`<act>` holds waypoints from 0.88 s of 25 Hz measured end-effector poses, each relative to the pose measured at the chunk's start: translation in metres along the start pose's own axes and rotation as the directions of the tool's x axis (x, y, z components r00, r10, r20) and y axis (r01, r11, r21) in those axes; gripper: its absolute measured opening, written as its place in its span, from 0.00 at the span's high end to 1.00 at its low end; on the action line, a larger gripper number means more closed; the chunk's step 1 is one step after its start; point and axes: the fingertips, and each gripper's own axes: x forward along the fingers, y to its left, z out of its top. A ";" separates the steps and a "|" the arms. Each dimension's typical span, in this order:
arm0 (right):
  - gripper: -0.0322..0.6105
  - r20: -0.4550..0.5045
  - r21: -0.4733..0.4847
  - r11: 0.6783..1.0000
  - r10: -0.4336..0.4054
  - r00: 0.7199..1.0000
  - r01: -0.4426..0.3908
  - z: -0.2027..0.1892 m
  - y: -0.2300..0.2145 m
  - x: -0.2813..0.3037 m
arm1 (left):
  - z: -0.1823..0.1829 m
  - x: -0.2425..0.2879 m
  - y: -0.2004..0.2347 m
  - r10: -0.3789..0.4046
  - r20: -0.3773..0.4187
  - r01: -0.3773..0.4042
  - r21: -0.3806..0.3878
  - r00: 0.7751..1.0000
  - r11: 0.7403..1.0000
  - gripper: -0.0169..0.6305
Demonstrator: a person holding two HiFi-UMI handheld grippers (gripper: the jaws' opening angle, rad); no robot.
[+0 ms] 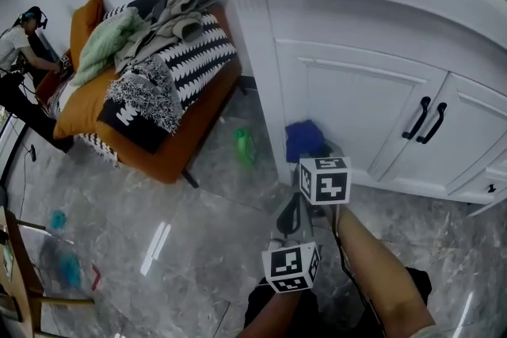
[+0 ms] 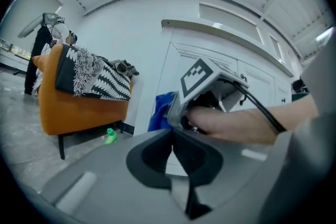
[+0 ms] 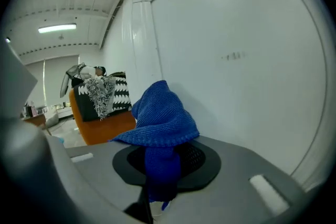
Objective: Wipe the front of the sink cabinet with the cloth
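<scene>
The blue knitted cloth [image 1: 303, 138] is bunched against the lower left corner of the white sink cabinet [image 1: 348, 99], near the floor. My right gripper [image 1: 311, 157] is shut on it. In the right gripper view the cloth [image 3: 160, 118] stands up out of the jaws, with the flat white cabinet panel [image 3: 236, 60] close behind it. My left gripper [image 1: 291, 214] hangs just behind the right one, shut and holding nothing. The left gripper view shows its shut jaws [image 2: 172, 152], the right gripper's marker cube [image 2: 202, 77] and the cloth [image 2: 160, 110] at the cabinet [image 2: 210, 55].
Two black door handles [image 1: 424, 121] sit to the right on the cabinet. An orange sofa [image 1: 150, 123] piled with clothes stands left, with a green bottle [image 1: 243, 145] on the marble floor beside it. A person [image 1: 20, 43] is at the far left. A wooden chair [image 1: 16, 273] is at bottom left.
</scene>
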 end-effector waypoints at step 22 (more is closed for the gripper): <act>0.84 -0.069 0.178 0.954 -0.233 0.970 0.242 -0.073 -0.151 -0.085 | -0.019 0.023 -0.028 -0.053 -0.056 0.055 0.042 0.997 0.998 0.96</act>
